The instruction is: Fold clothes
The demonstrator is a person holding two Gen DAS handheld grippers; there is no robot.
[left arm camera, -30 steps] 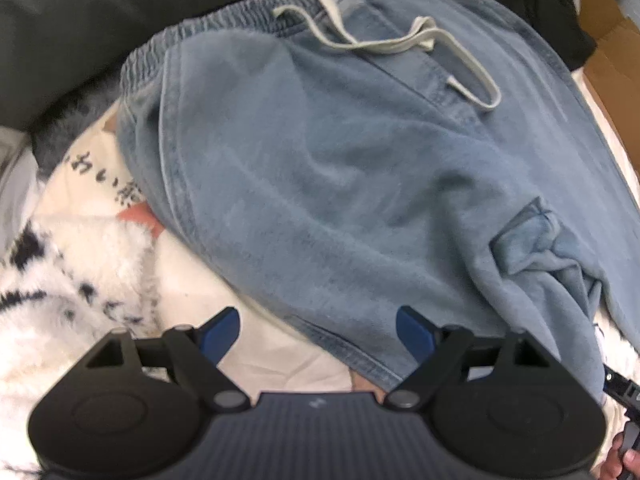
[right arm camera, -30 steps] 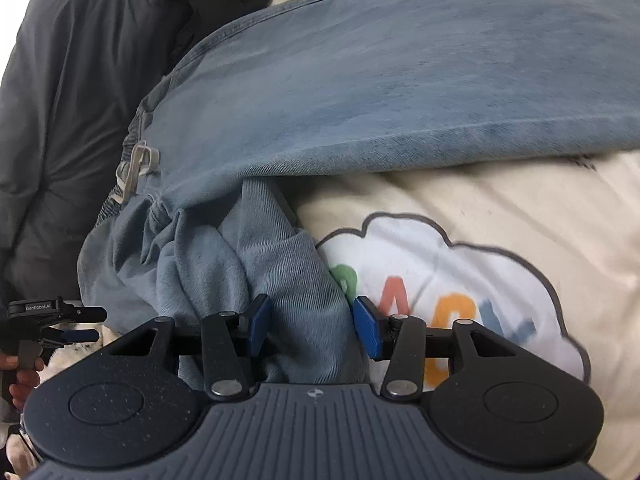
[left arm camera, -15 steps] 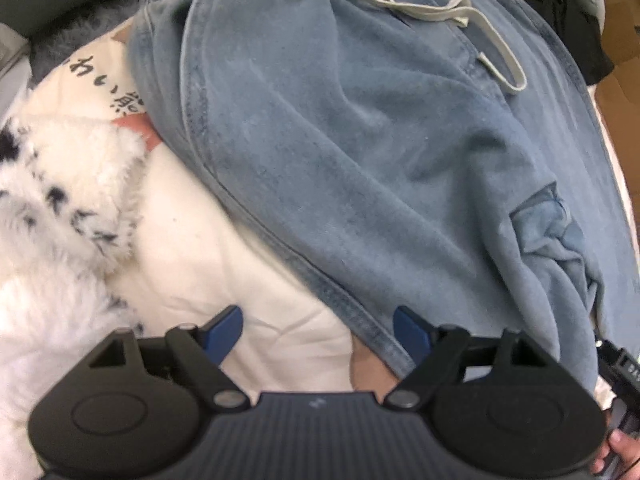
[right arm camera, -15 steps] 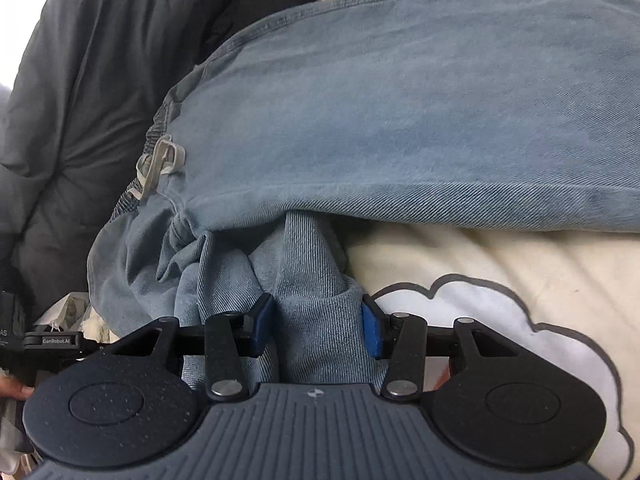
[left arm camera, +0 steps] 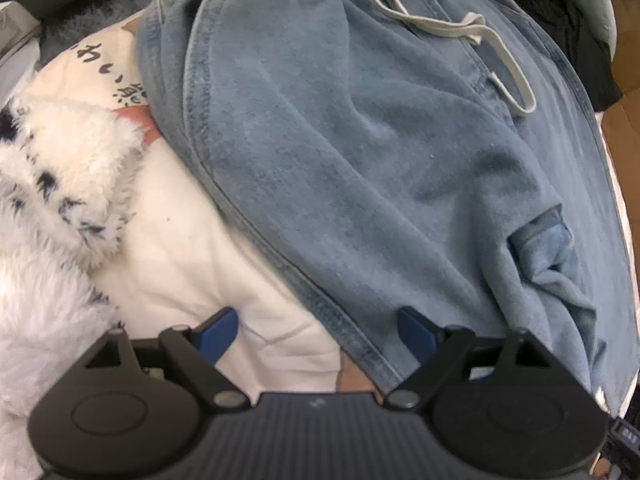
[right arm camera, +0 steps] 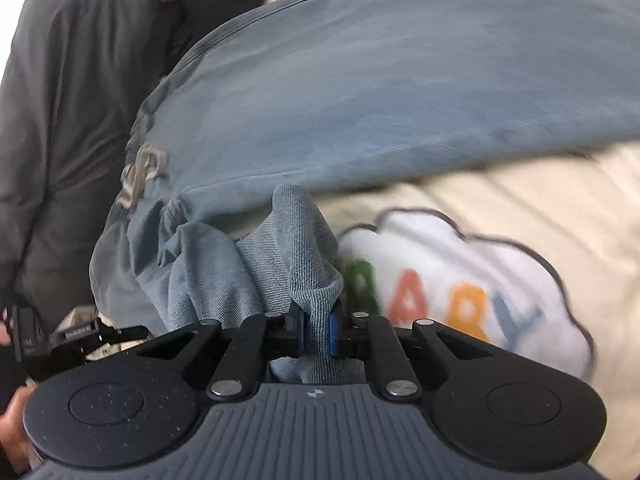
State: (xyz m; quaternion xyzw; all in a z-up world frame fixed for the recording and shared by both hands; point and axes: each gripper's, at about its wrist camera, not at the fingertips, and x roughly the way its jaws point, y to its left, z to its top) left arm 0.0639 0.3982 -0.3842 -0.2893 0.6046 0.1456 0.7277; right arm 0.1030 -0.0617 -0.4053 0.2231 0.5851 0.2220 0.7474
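Note:
Light blue denim trousers (left arm camera: 360,160) with a cream drawstring (left arm camera: 480,36) at the waistband lie spread on a cream blanket. My left gripper (left arm camera: 316,320) hovers over their near seam edge with its jaws wide and opening; the edge runs between the fingers, untouched by the pads. In the right wrist view the trousers (right arm camera: 400,100) fill the top. My right gripper (right arm camera: 316,332) has its jaws closing on a bunched fold of denim (right arm camera: 304,248), pinched between the blue pads and pulled up into a peak.
The cream blanket has a white cloud print with coloured letters (right arm camera: 460,280). A fluffy white fabric with black spots (left arm camera: 52,200) lies at the left. A dark grey quilt (right arm camera: 60,120) lies beyond the waistband, and a black garment (left arm camera: 560,20) at the far right.
The right gripper's jaws closed from half open onto the denim fold, which now stands up in a peak. The left gripper sank closer to the trousers' edge and stayed wide.

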